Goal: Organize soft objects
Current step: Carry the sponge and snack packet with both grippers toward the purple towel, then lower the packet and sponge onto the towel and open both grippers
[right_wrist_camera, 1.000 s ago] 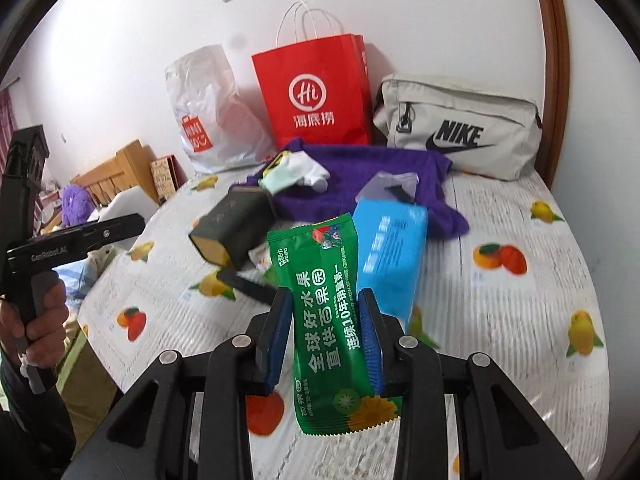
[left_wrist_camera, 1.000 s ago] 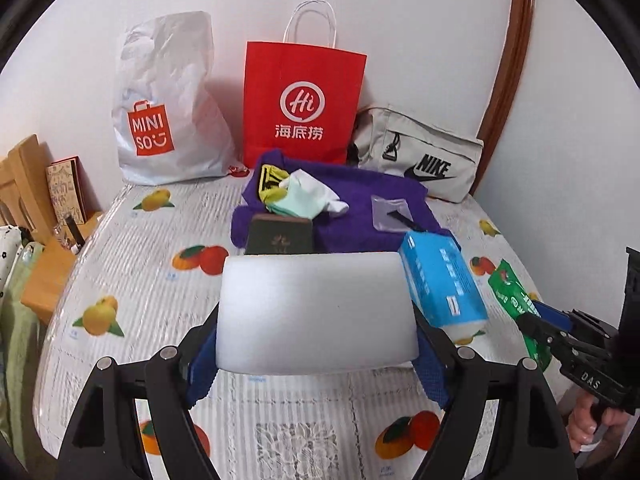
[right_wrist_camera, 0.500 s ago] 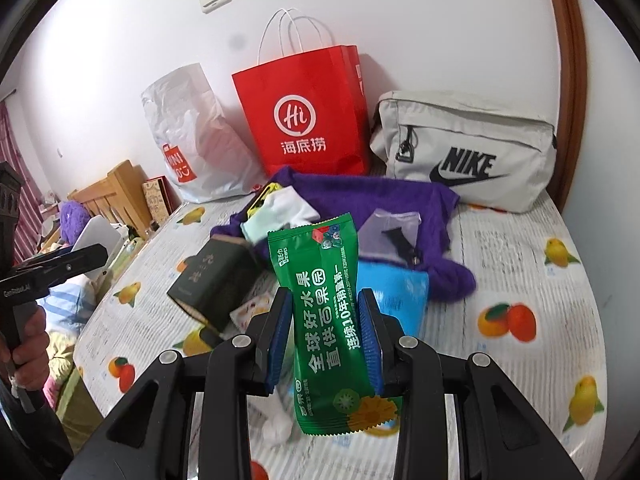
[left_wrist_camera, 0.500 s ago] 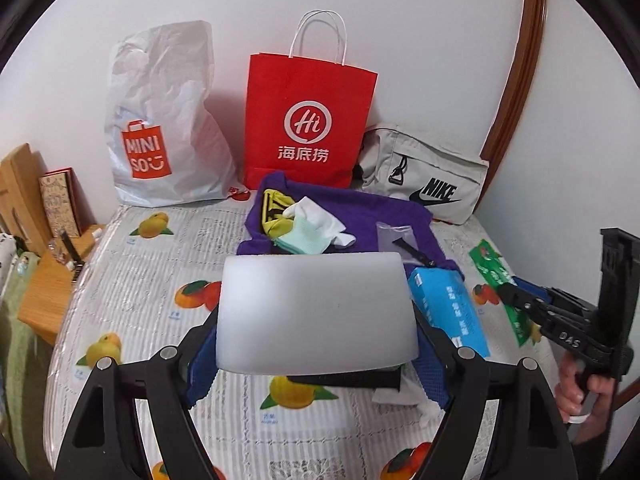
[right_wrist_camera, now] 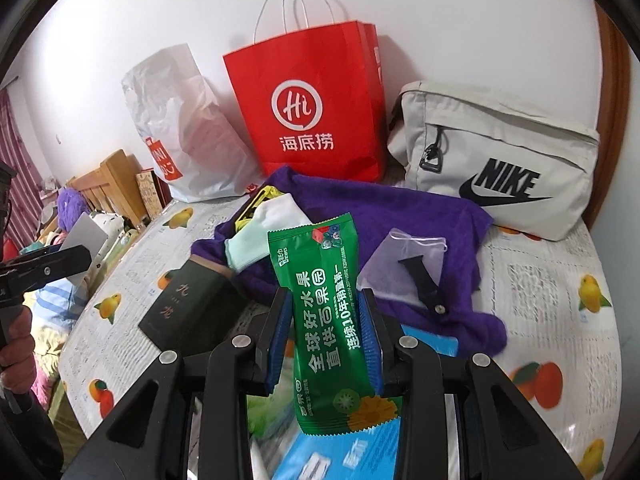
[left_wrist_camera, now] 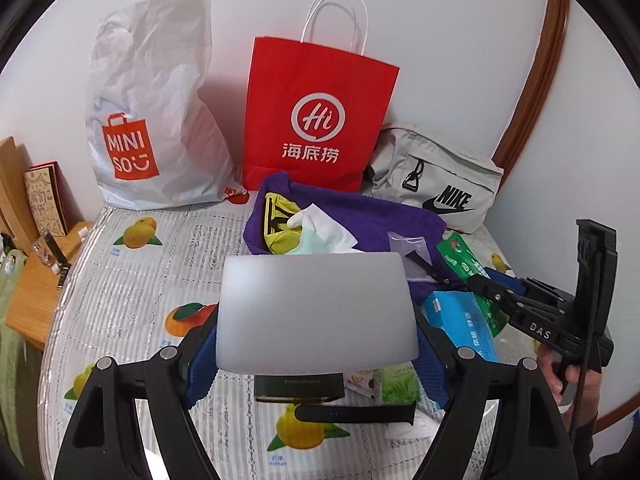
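Left gripper: clamped on white pad. Right gripper: clamped on green packet. Step: carrying. Next, probably: drop into red bag.

A red paper bag stands at 12 o'clock against the wall, a white shop bag at 10 o'clock, a grey Nike bag at 2 o'clock, and a dark box lies on the fruit-print desk.

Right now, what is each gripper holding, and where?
Left gripper: flat white rectangular pad, by its side edges. Right gripper: green foil snack packet, by its lower side edges.
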Demonstrator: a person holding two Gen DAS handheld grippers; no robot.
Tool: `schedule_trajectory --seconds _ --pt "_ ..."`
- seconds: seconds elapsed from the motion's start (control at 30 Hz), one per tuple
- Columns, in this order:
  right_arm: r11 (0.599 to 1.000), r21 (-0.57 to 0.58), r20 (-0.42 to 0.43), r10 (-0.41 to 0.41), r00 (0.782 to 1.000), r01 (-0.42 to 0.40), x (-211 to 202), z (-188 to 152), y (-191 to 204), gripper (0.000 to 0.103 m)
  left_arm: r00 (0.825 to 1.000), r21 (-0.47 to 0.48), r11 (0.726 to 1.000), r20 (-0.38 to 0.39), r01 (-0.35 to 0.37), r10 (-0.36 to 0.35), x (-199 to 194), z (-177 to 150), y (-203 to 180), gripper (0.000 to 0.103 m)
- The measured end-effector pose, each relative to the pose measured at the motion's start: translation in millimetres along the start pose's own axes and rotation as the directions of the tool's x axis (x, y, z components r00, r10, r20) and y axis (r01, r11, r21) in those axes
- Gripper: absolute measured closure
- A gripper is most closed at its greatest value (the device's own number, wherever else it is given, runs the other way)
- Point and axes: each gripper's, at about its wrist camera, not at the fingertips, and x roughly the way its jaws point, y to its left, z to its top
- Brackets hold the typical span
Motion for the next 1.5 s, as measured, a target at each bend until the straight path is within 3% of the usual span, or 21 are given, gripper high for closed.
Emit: schedule_trajectory --seconds 0.6,1.0,1.27,1.5 --pt "0.999 -0.023 -0.074 0.029 0.997 -0.031 81 37 -18 0.069 1.0 0.001 1.0 -0.007 -0.027 0.027 45 36 5 0.022" --pt "1.0 0.001 -0.11 0.029 0.994 -0.029 109 47 -29 0.069 0.999 0.024 0.998 -0.007 -0.052 0.052 68 56 13 0.022" --pt "0.998 -0.003 -0.153 0.061 0.986 -0.062 125 52 -28 0.069 0.999 -0.039 0.998 -0.022 -0.04 0.039 85 64 32 0.022" --pt "0.999 -0.009 -0.194 0.032 0.981 -0.034 143 52 -30 0.069 0.998 -0.019 1.0 -0.058 -0.004 0.003 108 70 25 0.022"
